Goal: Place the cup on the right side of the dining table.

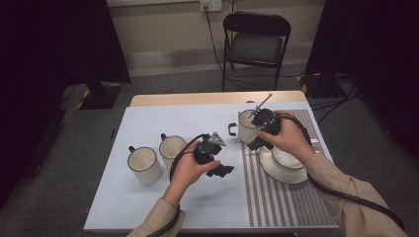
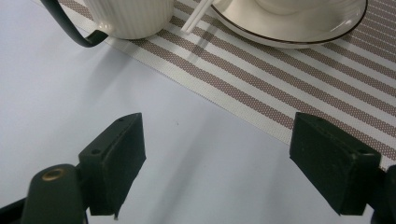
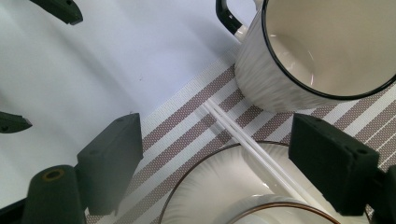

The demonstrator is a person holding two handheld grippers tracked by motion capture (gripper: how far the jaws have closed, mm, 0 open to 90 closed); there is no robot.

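Observation:
My left gripper (image 1: 221, 171) (image 2: 217, 140) hovers open over the pale blue table (image 1: 148, 118), just left of the striped placemat (image 1: 276, 197) (image 2: 289, 88); nothing is between its jaws. My right gripper (image 1: 257, 144) (image 3: 215, 144) is open too, low over the near-left rim of a white plate (image 1: 274, 175) (image 3: 205, 186) (image 2: 289, 28) that carries a bowl (image 1: 287, 157) (image 3: 275, 210). Two thin white sticks (image 3: 243, 135) (image 2: 198, 16) lie from the mat onto the plate, between the right jaws but untouched. A black-rimmed white mug (image 1: 245, 126) (image 3: 299, 51) (image 2: 130, 16) stands just beyond.
Two more white mugs (image 1: 145, 164) (image 1: 171, 147) stand left of my left hand. A black folding chair (image 1: 256, 42) is behind the table's far edge. In the right gripper view the left gripper's jaw tips appear at the upper left.

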